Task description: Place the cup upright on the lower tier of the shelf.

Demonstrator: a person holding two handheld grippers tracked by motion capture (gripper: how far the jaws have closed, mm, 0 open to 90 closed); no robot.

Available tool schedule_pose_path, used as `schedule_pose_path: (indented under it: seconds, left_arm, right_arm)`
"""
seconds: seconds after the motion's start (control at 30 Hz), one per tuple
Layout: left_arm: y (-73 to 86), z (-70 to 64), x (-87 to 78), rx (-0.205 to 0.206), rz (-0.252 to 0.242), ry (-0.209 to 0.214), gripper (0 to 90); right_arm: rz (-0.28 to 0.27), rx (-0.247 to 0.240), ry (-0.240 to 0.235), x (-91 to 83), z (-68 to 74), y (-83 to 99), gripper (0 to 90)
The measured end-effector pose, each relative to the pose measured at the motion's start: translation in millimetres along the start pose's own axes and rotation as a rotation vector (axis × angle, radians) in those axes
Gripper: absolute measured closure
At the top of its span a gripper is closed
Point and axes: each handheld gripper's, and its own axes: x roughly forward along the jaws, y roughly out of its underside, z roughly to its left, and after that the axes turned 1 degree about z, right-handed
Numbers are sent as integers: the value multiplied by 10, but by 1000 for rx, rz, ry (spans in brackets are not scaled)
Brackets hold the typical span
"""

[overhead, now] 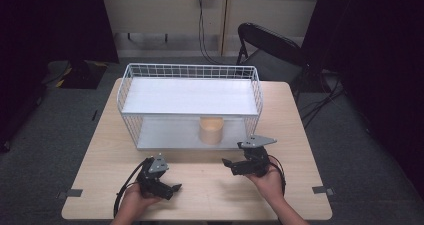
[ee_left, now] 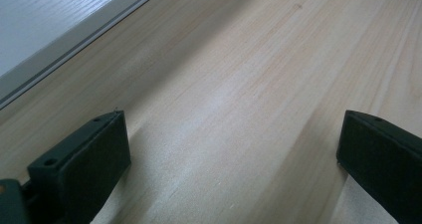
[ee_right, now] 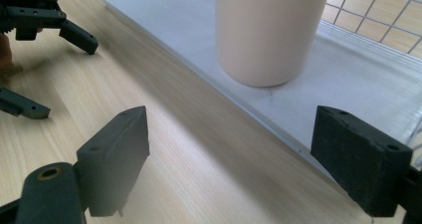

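Note:
A beige cup (overhead: pixel 211 130) stands upright on the lower shelf of a white wire rack (overhead: pixel 190 97) in the middle of the wooden table (overhead: pixel 100 155). My right gripper (overhead: pixel 229 167) is open just in front of the rack, jaws pointing left. In the right gripper view, the right gripper (ee_right: pixel 229 159) has nothing between its jaws, and the cup (ee_right: pixel 268 30) sits close ahead on the shelf board (ee_right: pixel 348 69). My left gripper (overhead: pixel 167 177) is open near the table's front edge. In the left gripper view, the left gripper (ee_left: pixel 231 144) holds nothing over bare wood.
The rack's upper shelf (overhead: pixel 190 96) carries nothing. A black folding chair (overhead: pixel 270 47) stands behind the table at the right. Bare wood lies left and right of the rack. The left gripper (ee_right: pixel 45 50) appears at the upper left of the right gripper view.

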Motion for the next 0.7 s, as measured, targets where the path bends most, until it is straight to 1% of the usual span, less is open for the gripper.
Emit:
schedule_pose_path:
  seconds: [0.2,0.37,0.53,0.57,0.7]
  left_arm:
    - [0,0,0,0,0,0,0]
    - [0,0,0,0,0,0,0]
    - [0,0,0,0,0,0,0]
    - [0,0,0,0,0,0,0]
    - [0,0,0,0,0,0,0]
  right_arm:
    - [16,-4,-2,-55,-48,90,147]
    - [21,4,-6,-103,-94,176,147]
    - [27,-4,-10,-140,-120,247,148]
    - [29,-8,-4,-150,-129,269,149]
    - [34,1,-1,-186,-173,347,149]
